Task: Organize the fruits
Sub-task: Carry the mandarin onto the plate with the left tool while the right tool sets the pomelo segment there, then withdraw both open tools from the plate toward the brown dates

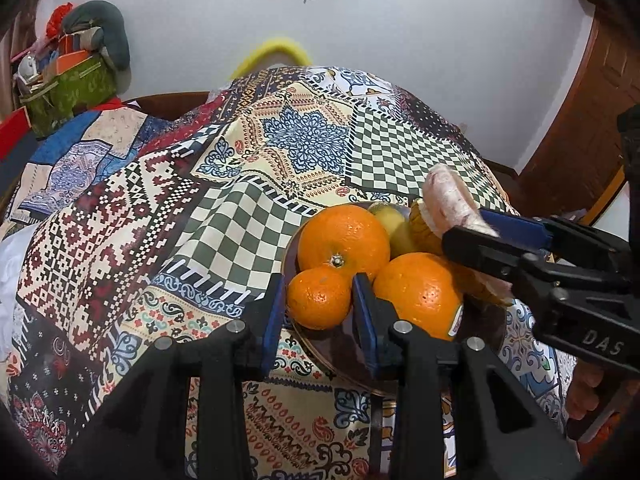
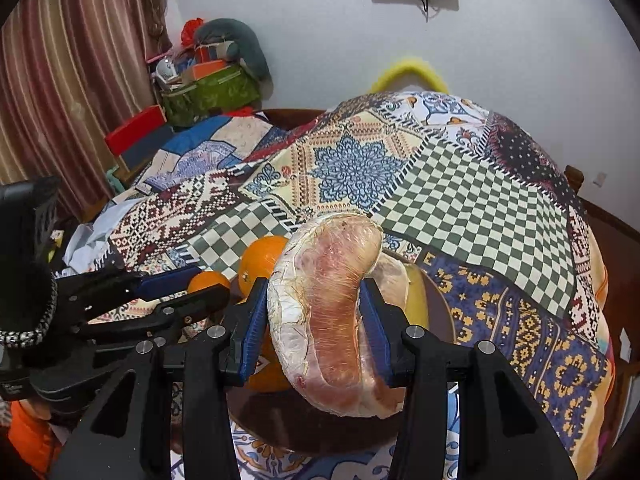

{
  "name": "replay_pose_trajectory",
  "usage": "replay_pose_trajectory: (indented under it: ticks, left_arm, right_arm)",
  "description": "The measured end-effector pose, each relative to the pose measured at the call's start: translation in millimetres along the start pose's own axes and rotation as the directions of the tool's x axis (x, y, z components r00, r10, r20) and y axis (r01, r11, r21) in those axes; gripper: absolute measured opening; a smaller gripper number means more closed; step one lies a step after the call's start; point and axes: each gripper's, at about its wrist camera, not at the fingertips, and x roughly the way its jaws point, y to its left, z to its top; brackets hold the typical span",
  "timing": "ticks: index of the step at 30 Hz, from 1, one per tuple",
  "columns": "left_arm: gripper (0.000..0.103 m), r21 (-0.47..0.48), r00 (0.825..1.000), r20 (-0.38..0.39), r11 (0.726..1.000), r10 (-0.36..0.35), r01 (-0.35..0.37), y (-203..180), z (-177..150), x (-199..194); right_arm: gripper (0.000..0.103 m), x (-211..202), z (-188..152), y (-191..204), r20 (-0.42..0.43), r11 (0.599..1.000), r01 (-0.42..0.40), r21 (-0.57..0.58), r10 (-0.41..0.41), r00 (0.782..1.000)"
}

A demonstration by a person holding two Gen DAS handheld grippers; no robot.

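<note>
Surface: a patchwork cloth (image 1: 248, 184) covers it, filling most of both views.
Plate: dark brown plate (image 1: 344, 344) at 5 o'clock in the left wrist view, holding the fruit; in the right wrist view its rim (image 2: 444, 312) is mostly hidden behind the wrapped piece.
Wrapped fruit: pinkish pomelo segment (image 2: 336, 320) in clear film, held above the plate; the right wrist view shows its full curve, the left wrist view only its tip (image 1: 448, 200) at 3 o'clock.
Oranges: two large oranges (image 1: 344, 240) (image 1: 416, 292) and a small mandarin (image 1: 318, 300) on the plate; only the left wrist view shows them whole.
Hard to make out: yellow-green fruits (image 1: 390, 220) behind the oranges, partly covered.
Right gripper (image 2: 316, 316): jaws part-way closed, clamping the pomelo segment on both sides.
Left gripper (image 1: 320, 312): jaws spread about the mandarin's width, one on either side of it; whether they touch it, I cannot tell.
</note>
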Motion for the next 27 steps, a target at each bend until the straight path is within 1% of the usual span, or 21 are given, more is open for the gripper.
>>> replay_pose_trajectory:
  ticks: [8,15,19,23,27]
  left_arm:
    - [0.034,0.036,1.0,-0.012,0.999,0.021,-0.021,-8,-2,5]
    - [0.035,0.031,1.0,-0.019,0.999,0.024,-0.023,-8,-1,6]
    - [0.035,0.025,1.0,-0.021,0.999,0.023,-0.022,-6,0,6]
    - [0.037,0.017,1.0,-0.012,1.0,0.021,-0.02,-5,0,-3]
    - [0.039,0.011,1.0,0.013,1.0,0.016,-0.016,-6,2,-20]
  right_arm:
    - [0.043,3,-1,-2,-0.016,1.0,-0.009,-0.004,0.009,1.0]
    - [0.043,1,-1,1,-0.017,1.0,-0.004,-0.023,0.004,1.0]
    - [0.043,-2,-2,0,-0.015,1.0,-0.01,-0.015,0.01,1.0]
    - [0.043,-10,-2,-1,-0.006,1.0,-0.007,-0.008,0.007,1.0]
    - [0.043,-26,-2,1,0.017,1.0,-0.004,-0.006,0.004,1.0]
